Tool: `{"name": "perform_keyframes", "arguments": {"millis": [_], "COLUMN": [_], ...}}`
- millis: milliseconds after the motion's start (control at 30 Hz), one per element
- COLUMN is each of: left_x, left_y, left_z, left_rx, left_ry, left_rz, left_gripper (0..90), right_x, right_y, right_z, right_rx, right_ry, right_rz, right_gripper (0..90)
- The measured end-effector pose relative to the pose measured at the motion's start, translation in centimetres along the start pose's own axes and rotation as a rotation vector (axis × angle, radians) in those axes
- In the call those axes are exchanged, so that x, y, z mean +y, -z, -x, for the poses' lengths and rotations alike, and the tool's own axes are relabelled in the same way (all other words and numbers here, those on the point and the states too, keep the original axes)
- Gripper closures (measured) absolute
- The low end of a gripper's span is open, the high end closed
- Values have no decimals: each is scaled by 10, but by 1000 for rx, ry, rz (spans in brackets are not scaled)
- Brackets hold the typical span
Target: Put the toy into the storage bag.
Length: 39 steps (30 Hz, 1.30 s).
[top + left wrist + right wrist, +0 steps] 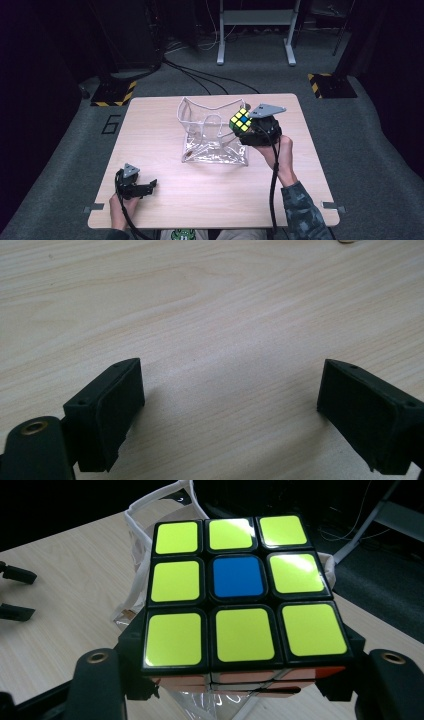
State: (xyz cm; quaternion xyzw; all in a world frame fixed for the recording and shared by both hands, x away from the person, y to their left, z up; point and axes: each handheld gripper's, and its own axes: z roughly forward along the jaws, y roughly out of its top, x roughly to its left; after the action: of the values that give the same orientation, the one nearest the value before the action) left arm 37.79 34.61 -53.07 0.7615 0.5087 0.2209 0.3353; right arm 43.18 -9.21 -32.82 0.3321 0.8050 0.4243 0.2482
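A puzzle cube (240, 120) with a yellow face and a blue centre tile is held in my right gripper (248, 129), whose jaws are shut on its sides. It hangs over the right rim of a clear plastic bag (210, 132) with white-edged mouth, standing open in the middle of the table. In the right gripper view the cube (240, 592) is close up, with the bag's rim (137, 520) behind it. My left gripper (148, 187) rests low at the table's near left, open, nothing between its jaws. In the left gripper view its fingers (107, 412) spread wide over bare wood.
The light wooden table (160, 200) stands on grey carpet. Black cables (200, 75) run across the floor behind it, near a white metal frame (255, 30). Black stands with yellow-striped bases (114, 93) sit at the far left and far right.
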Motion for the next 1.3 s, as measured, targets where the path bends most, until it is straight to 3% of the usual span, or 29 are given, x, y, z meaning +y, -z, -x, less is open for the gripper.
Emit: {"name": "perform_keyframes", "arguments": {"millis": [467, 1300], "left_x": [0, 0], "left_y": [0, 0], "left_z": [0, 0], "left_rx": [0, -1], "left_ry": [0, -1], "left_rz": [0, 0], "left_gripper": [115, 115], "right_x": [17, 34], "right_y": [-12, -49], "right_z": [6, 10], "right_rx": [2, 24], "right_ry": [7, 9], "right_rz": [-4, -51], "right_gripper": [331, 331]}}
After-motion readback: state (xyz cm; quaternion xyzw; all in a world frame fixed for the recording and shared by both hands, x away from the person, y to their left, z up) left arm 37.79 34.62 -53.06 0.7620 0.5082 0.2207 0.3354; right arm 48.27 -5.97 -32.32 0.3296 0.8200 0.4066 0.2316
